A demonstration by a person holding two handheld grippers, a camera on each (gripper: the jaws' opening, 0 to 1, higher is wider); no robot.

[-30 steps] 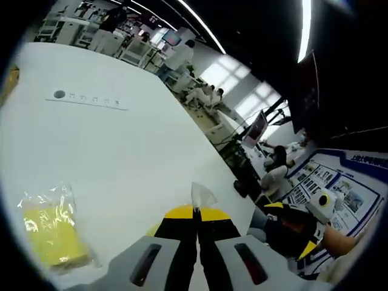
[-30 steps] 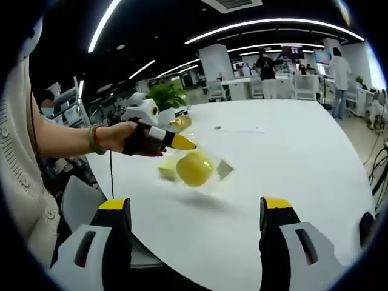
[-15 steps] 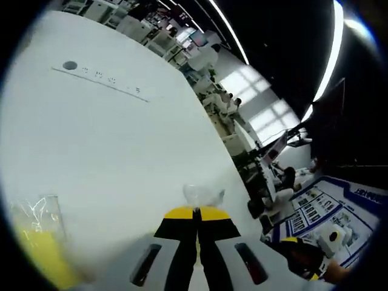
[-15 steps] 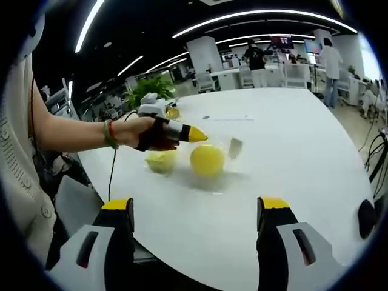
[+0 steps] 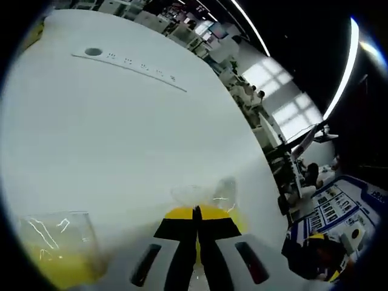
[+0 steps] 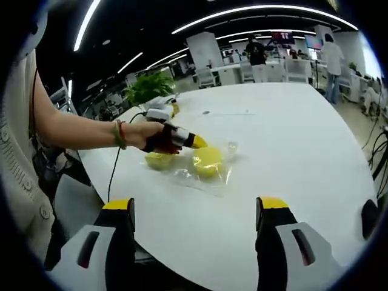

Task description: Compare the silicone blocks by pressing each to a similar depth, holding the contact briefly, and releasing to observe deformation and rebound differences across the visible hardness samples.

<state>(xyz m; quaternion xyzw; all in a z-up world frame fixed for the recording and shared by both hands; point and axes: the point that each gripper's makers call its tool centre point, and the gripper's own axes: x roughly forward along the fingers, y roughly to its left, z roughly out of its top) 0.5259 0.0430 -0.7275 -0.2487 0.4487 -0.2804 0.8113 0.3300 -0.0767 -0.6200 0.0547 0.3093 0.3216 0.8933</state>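
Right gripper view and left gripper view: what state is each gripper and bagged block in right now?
Left gripper: jaws shut on the round block's bag.
Right gripper: jaws open, holding nothing.
Round yellow block: bagged, resting on the white table.
Second yellow block: bagged, lying untouched.

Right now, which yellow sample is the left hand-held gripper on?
On the white table, find the left hand-held gripper. The round yellow block in a clear bag lies at its tip; the neighbouring flatter yellow block sits under the hand.
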